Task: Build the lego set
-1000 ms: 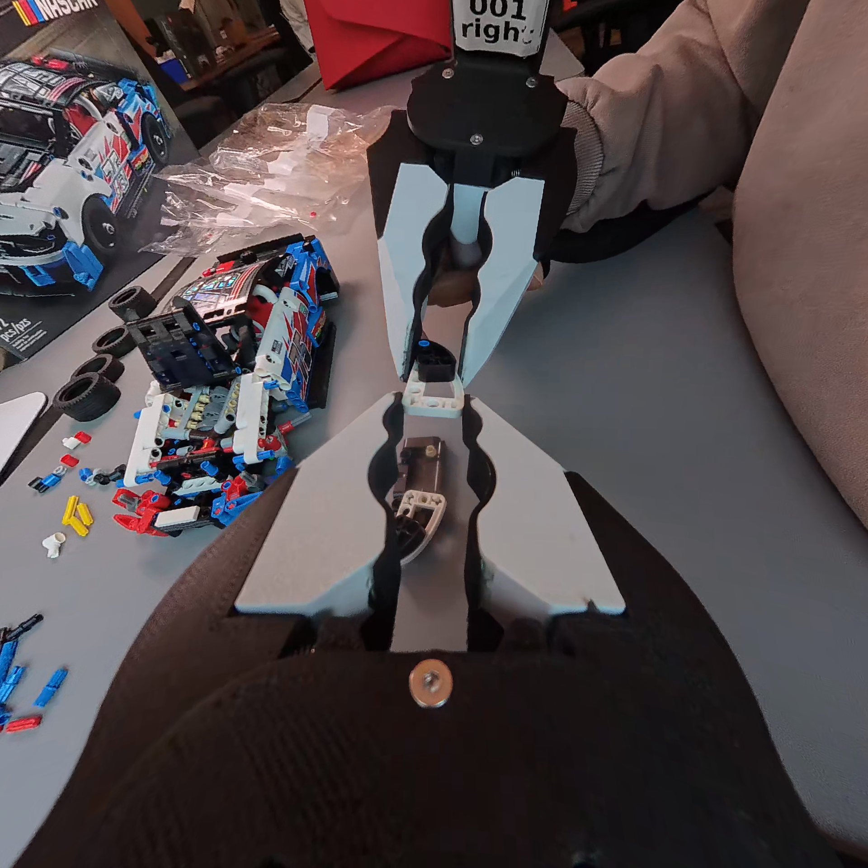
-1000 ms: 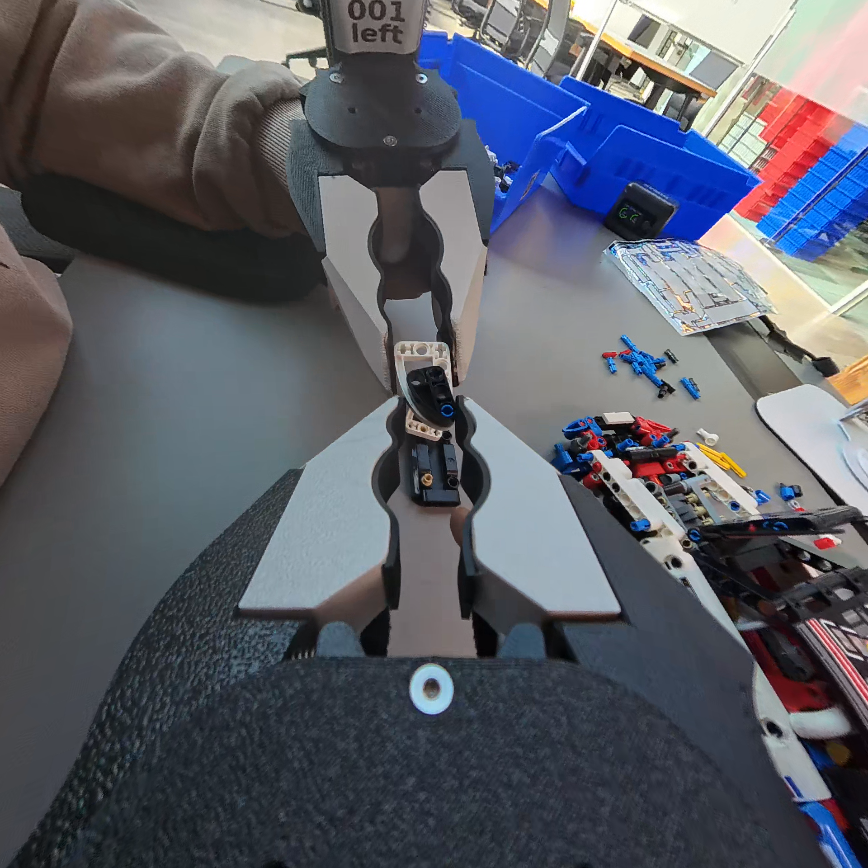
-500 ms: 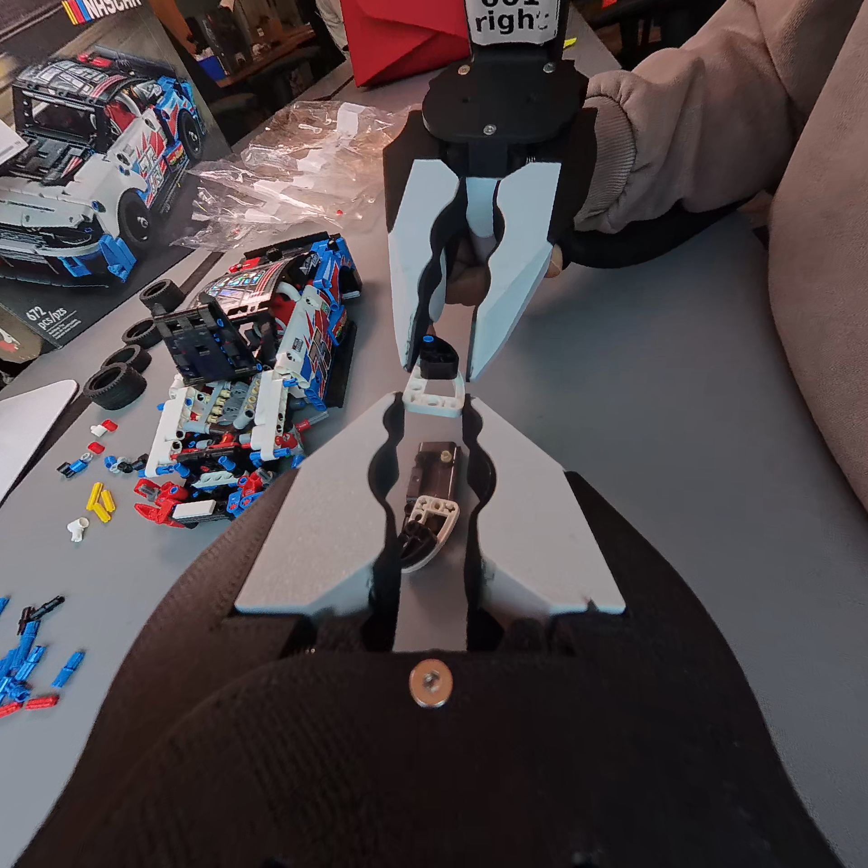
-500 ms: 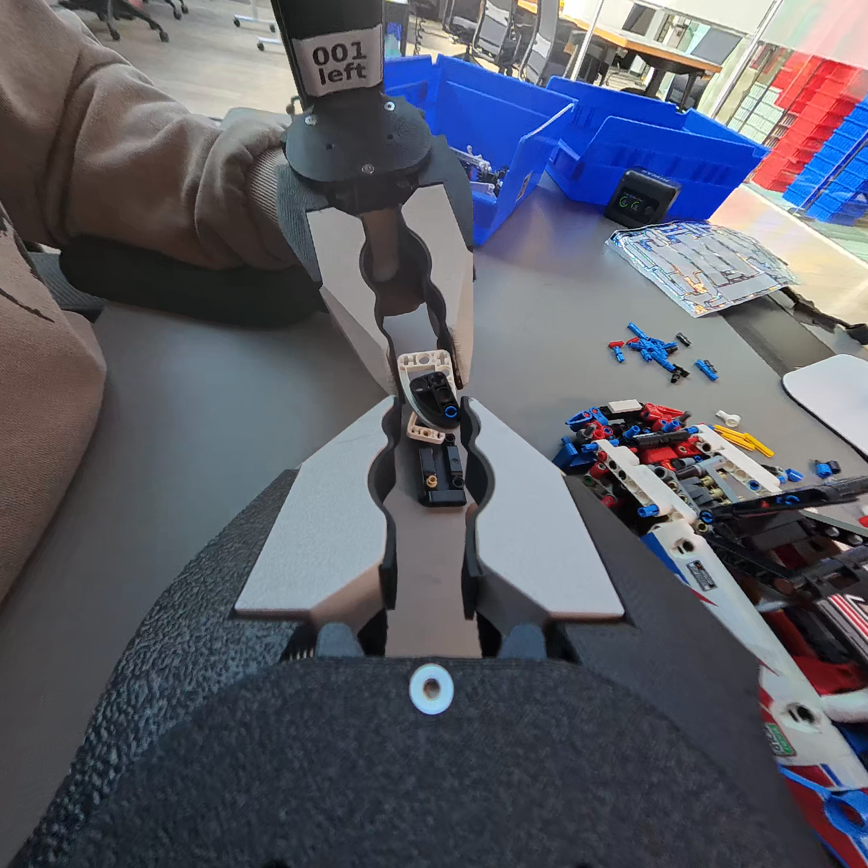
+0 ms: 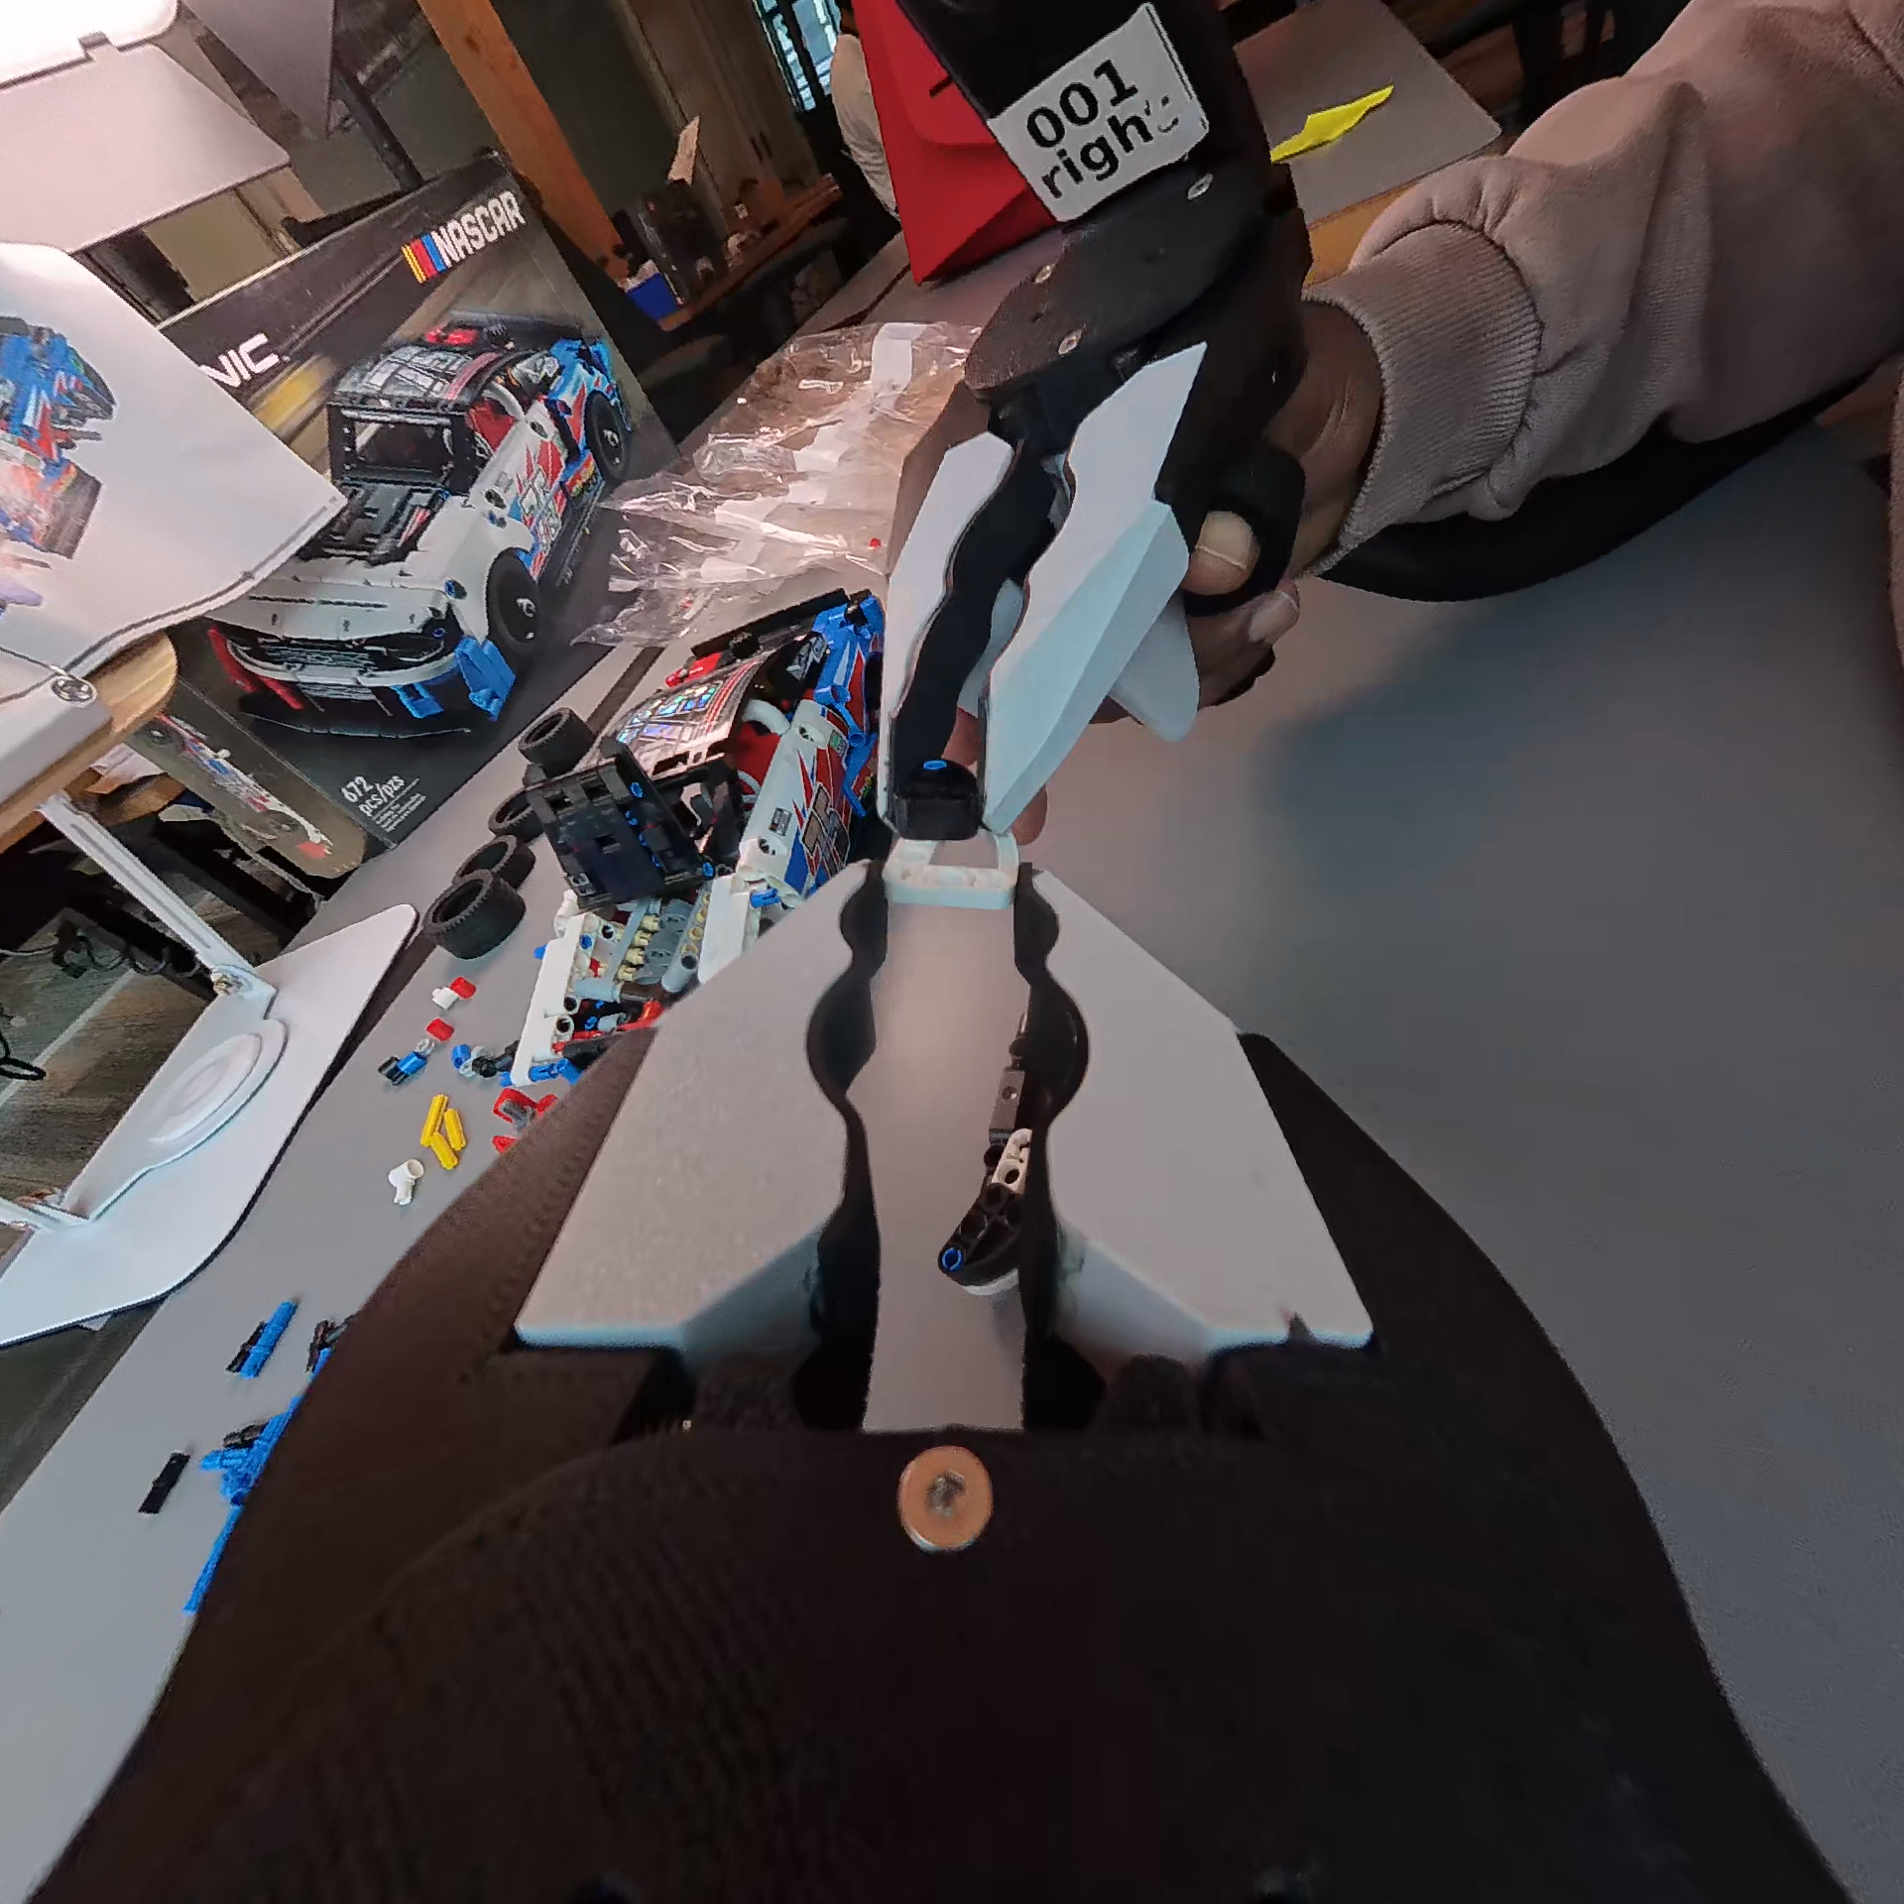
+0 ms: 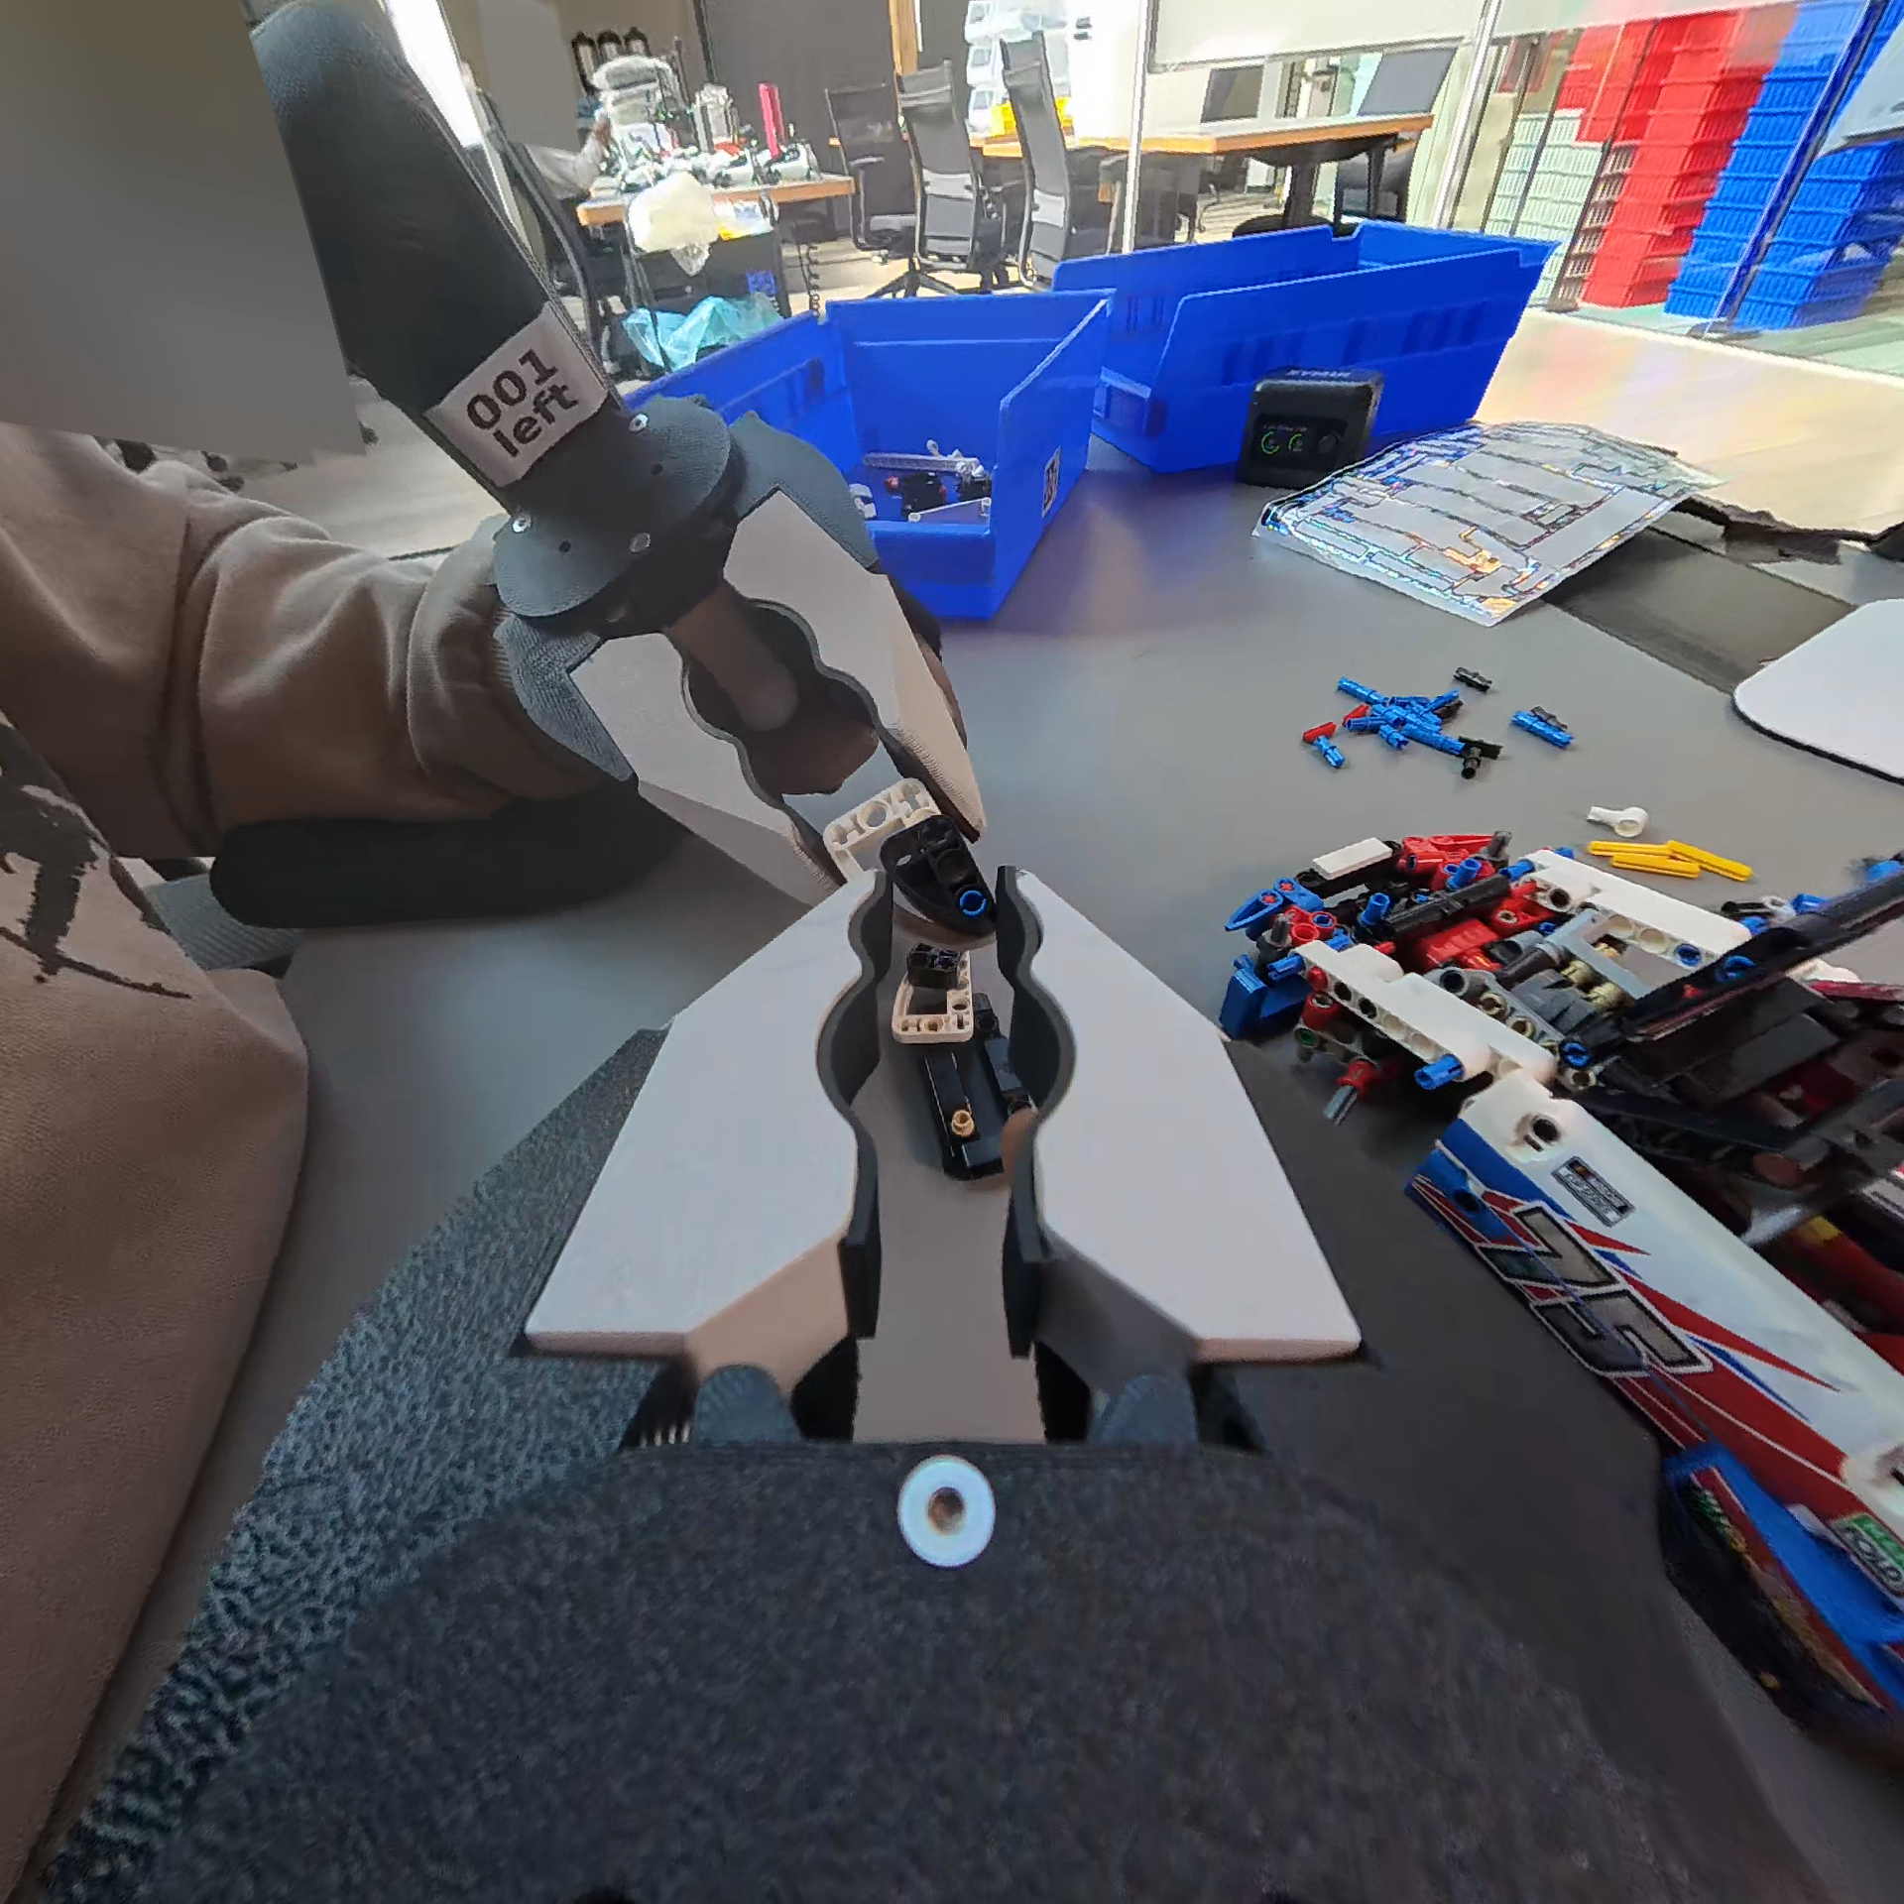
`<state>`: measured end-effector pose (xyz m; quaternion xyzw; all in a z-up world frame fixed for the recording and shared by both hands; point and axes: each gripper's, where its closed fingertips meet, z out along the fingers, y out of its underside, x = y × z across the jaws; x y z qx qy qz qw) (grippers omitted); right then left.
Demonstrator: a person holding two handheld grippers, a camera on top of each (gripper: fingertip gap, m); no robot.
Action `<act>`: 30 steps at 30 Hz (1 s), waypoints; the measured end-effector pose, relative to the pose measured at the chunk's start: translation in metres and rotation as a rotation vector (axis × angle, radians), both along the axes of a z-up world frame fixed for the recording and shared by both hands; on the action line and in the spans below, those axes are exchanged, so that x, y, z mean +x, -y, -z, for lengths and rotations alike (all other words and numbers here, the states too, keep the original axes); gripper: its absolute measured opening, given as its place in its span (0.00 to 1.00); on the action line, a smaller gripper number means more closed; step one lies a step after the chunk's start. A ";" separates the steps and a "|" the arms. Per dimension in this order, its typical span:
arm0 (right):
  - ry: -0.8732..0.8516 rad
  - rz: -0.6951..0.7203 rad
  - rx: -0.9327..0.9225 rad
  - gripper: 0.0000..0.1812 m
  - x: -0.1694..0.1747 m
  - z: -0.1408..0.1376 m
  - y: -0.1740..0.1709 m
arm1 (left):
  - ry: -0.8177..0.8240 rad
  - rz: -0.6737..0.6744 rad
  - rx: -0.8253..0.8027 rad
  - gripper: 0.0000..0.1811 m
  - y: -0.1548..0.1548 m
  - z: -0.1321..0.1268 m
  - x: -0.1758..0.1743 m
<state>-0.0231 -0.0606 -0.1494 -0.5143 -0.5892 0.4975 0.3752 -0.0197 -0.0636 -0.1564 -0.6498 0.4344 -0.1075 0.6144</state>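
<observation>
My left gripper (image 5: 948, 888) is shut on a small white frame piece (image 5: 948, 876). My right gripper (image 6: 943, 891) is shut on a black curved piece with a blue pin (image 6: 938, 876). The two pieces touch tip to tip above the grey table. The right gripper (image 5: 943, 814) comes down at a slant in the left wrist view; the left gripper (image 6: 896, 837) slants in from the upper left in the right wrist view. A small black and white sub-assembly (image 6: 948, 1061) lies on the table under the fingers. The partly built car (image 5: 721, 824) lies to one side.
The set's box (image 5: 412, 515), several black tyres (image 5: 484, 907) and clear bags (image 5: 783, 495) lie beyond the car. Loose blue pins (image 6: 1412, 721), yellow pieces (image 6: 1669, 860), a printed sheet (image 6: 1463, 515) and blue bins (image 6: 958, 433) are on the table. A person's sleeved arms hold both grippers. The tips of both grippers are at nearly the same place.
Both grippers have lifted and tilted, so they now meet at an angle instead of straight on. Each keeps its piece, and the pieces stay in contact.
</observation>
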 end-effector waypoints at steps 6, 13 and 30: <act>-0.015 -0.035 0.083 0.08 0.003 -0.002 0.004 | 0.050 0.042 -0.035 0.13 0.003 0.000 0.002; -0.031 -0.130 0.167 0.06 0.012 -0.002 0.013 | 0.062 0.105 -0.049 0.13 0.012 0.001 0.010; -0.004 -0.155 0.216 0.06 0.015 0.007 0.013 | 0.033 0.107 -0.104 0.13 0.011 0.013 0.010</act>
